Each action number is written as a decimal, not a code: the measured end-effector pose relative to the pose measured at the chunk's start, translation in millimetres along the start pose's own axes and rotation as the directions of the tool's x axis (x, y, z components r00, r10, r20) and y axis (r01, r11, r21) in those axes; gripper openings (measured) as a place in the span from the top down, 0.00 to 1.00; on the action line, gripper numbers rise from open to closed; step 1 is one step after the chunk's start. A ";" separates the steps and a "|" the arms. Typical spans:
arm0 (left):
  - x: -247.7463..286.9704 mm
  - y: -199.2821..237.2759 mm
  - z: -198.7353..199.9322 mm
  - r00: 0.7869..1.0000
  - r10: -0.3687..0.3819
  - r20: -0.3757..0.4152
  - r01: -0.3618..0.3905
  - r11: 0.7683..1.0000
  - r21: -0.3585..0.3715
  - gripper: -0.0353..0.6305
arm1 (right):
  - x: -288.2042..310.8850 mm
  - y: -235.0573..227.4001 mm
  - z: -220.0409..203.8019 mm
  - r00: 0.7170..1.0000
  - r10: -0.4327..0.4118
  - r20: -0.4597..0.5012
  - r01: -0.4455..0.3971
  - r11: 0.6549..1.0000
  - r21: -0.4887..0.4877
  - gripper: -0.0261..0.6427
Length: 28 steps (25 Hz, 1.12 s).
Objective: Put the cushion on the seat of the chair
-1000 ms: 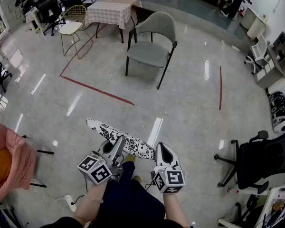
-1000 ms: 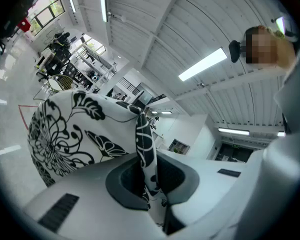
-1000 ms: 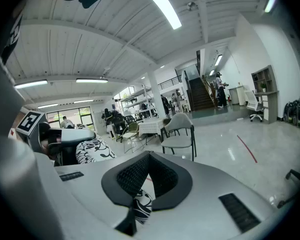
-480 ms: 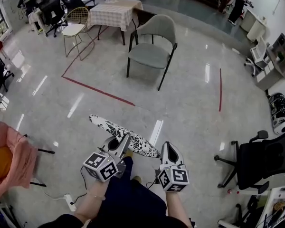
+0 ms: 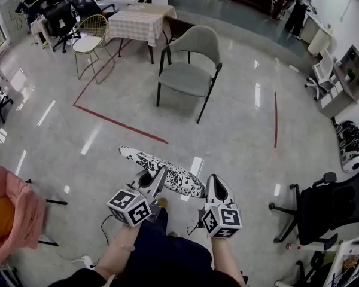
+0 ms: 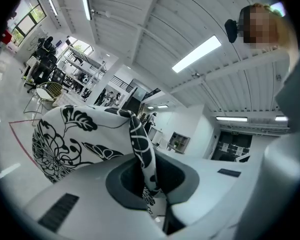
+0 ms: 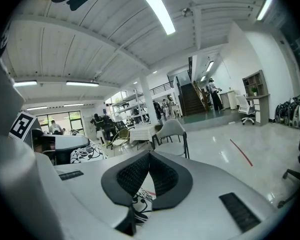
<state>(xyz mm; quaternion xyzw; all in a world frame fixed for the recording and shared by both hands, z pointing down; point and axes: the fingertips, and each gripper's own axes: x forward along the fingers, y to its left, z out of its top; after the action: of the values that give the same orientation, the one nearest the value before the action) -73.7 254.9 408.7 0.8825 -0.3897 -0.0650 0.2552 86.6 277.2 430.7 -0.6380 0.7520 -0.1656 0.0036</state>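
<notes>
The black-and-white flower-print cushion [image 5: 161, 169] hangs edge-up above the floor in front of me. My left gripper [image 5: 161, 173] is shut on its upper edge; in the left gripper view the fabric [image 6: 75, 139] runs between the closed jaws of that gripper [image 6: 149, 184]. My right gripper [image 5: 214, 179] is shut at the cushion's right end, and patterned fabric [image 7: 139, 205] shows in the slit between its jaws [image 7: 150, 156]. The grey chair [image 5: 188, 76] stands some way ahead with a bare seat, and it also shows in the right gripper view [image 7: 171, 129].
Behind the chair stand a table with a checked cloth [image 5: 134, 20] and a wire chair [image 5: 90, 31]. A red tape line [image 5: 116, 122] crosses the floor. A black office chair [image 5: 335, 208] is at the right, a pink-draped seat [image 5: 12, 211] at the left, a power strip [image 5: 87, 259] by my feet.
Both grippers and the cushion have moved together a little forward towards the grey chair. Both grips are unchanged.
</notes>
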 end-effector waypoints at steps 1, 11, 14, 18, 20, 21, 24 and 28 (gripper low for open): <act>3.9 5.2 3.2 1.000 -0.002 -0.002 0.002 1.000 0.000 0.91 | 7.3 1.4 1.6 1.000 -0.004 0.001 0.004 1.000 -0.002 0.94; 37.7 46.9 28.5 1.000 -0.021 -0.012 0.021 1.000 -0.002 0.91 | 65.3 18.3 8.6 1.000 -0.003 -0.010 0.003 1.000 -0.009 0.94; 45.4 57.2 33.2 0.999 -0.037 -0.014 0.037 0.999 -0.011 0.91 | 80.2 21.8 10.2 1.000 -0.008 -0.009 0.007 1.000 -0.008 0.94; 53.9 71.9 39.4 0.998 -0.058 -0.022 0.058 0.998 -0.017 0.91 | 100.5 27.8 14.1 1.000 -0.015 0.003 0.015 1.000 -0.009 0.94; 58.1 77.8 41.8 0.998 -0.064 -0.027 0.063 0.998 -0.020 0.91 | 107.2 30.5 16.4 1.000 -0.019 0.010 0.019 1.000 -0.003 0.94; 60.3 80.7 42.9 0.997 -0.065 -0.030 0.064 0.998 -0.022 0.91 | 109.9 31.9 17.2 1.000 -0.020 0.012 0.020 1.000 0.000 0.94; 65.2 86.2 45.6 0.997 -0.067 -0.034 0.066 0.997 -0.027 0.91 | 115.5 35.1 16.5 1.000 -0.024 0.009 0.023 1.000 0.003 0.94; 68.2 86.1 47.0 0.996 -0.078 -0.039 0.077 0.997 -0.029 0.91 | 118.6 35.1 16.2 0.999 -0.033 -0.002 0.033 0.999 0.009 0.94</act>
<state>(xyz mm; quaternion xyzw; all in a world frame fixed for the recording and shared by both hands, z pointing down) -97.8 138.3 417.1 0.8945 -0.3491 -0.0626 0.2722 34.4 163.8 430.9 -0.6503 0.7405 -0.1698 0.0031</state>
